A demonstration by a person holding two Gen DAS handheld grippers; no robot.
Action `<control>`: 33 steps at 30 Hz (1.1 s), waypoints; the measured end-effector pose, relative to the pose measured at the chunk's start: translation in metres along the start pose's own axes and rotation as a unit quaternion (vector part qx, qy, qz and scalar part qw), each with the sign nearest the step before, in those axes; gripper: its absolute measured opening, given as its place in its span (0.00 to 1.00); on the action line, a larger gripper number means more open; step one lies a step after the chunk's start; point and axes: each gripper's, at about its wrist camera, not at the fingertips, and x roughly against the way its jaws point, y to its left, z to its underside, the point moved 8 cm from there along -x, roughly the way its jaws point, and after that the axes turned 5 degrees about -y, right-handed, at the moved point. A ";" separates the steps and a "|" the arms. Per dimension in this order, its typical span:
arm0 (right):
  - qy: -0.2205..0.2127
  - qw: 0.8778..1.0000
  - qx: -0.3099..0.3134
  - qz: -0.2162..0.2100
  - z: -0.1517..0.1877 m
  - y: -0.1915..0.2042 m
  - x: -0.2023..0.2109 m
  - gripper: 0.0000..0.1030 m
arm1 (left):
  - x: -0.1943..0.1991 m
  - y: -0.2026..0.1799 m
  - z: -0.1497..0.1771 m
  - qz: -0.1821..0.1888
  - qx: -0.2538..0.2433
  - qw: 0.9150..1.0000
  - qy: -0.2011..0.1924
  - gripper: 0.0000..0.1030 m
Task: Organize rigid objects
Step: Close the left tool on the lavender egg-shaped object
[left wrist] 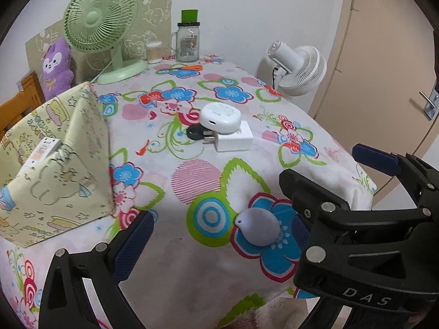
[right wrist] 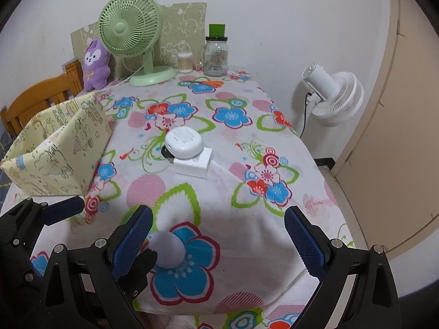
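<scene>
Pebble-shaped and pale lilac, a small gadget [right wrist: 168, 250] sits near the front edge of the table [right wrist: 274, 235], on a blue flower of the cloth, between the two tools. Both grippers stand wide open and hold nothing: the right gripper [right wrist: 216, 242] straddles the gadget loosely, its left pad [right wrist: 134, 241] just beside it, while the left gripper [left wrist: 222, 235] hovers at the same spot from the other side. My guess is that the pebble is the piece to pick up now, and the patterned box [left wrist: 55, 175] at the left, with a small carton already inside, is where it belongs. To do it well, only one gripper should close, centred on the widest part, since the rounded shell looks likely to squirt out of an off-centre pinch. Farther back, a round white case [left wrist: 221, 116] rests on a white plug [left wrist: 234, 139] beside a black key [left wrist: 196, 133], waiting their turn.
</scene>
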 end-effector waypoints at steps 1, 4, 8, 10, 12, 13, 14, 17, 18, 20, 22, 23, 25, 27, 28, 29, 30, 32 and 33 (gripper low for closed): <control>0.000 1.000 -0.001 -0.001 0.001 -0.001 -0.001 0.95 | -0.003 -0.002 0.001 0.002 -0.001 1.000 0.001 0.98; -0.004 1.000 -0.006 -0.001 0.007 -0.006 -0.004 0.93 | -0.010 -0.008 0.005 0.009 -0.003 1.000 0.004 0.98; 0.000 1.000 -0.014 -0.001 0.016 -0.014 -0.011 0.91 | -0.020 -0.014 0.010 0.015 -0.007 1.000 0.013 0.97; 0.005 1.000 -0.019 0.003 0.021 -0.019 -0.015 0.91 | -0.025 -0.018 0.013 0.017 -0.007 1.000 0.016 0.96; 0.011 1.000 -0.024 0.006 0.025 -0.024 -0.018 0.91 | -0.029 -0.021 0.016 0.022 -0.008 1.000 0.019 0.91; 0.014 1.000 -0.027 0.006 0.028 -0.026 -0.021 0.91 | -0.032 -0.023 0.018 0.022 -0.011 0.999 0.021 0.88; 0.016 0.999 -0.029 0.006 0.030 -0.028 -0.022 0.91 | -0.033 -0.024 0.019 0.021 -0.013 0.999 0.023 0.83; 0.022 0.999 -0.037 0.005 0.033 -0.031 -0.027 0.91 | -0.034 -0.027 0.019 0.009 -0.028 0.999 0.017 0.66; 0.023 0.999 -0.038 0.004 0.034 -0.031 -0.028 0.91 | -0.034 -0.026 0.018 0.001 -0.035 0.999 0.014 0.62; 0.024 0.999 -0.037 0.003 0.034 -0.030 -0.030 0.91 | -0.035 -0.024 0.017 -0.008 -0.040 0.999 0.013 0.46; 0.025 0.999 -0.035 0.001 0.034 -0.028 -0.031 0.91 | -0.035 -0.023 0.016 -0.004 -0.035 0.999 0.017 0.46; 0.025 0.999 -0.034 -0.001 0.033 -0.027 -0.032 0.91 | -0.035 -0.022 0.016 -0.004 -0.035 0.999 0.018 0.46; 0.025 0.999 -0.033 -0.003 0.032 -0.025 -0.034 0.91 | -0.035 -0.020 0.014 -0.008 -0.034 0.999 0.017 0.46; 0.025 0.999 -0.032 -0.006 0.029 -0.022 -0.036 0.91 | -0.036 -0.015 0.011 -0.015 -0.028 0.999 0.015 0.46; 0.024 0.999 -0.031 -0.008 0.028 -0.021 -0.037 0.91 | -0.036 -0.013 0.009 -0.016 -0.026 0.999 0.014 0.46; 0.024 0.999 -0.030 -0.010 0.026 -0.019 -0.038 0.91 | -0.037 -0.010 0.007 -0.018 -0.022 0.999 0.013 0.46; 0.022 0.999 -0.033 -0.012 0.024 -0.018 -0.039 0.91 | -0.037 -0.007 0.005 -0.019 -0.021 1.000 0.013 0.46; 0.022 0.999 -0.036 -0.017 0.020 -0.015 -0.042 0.91 | -0.038 -0.002 0.001 -0.024 -0.017 0.999 0.012 0.46; 0.022 0.999 -0.036 -0.019 0.018 -0.014 -0.044 0.91 | -0.039 0.000 0.000 -0.030 -0.015 0.999 0.012 0.46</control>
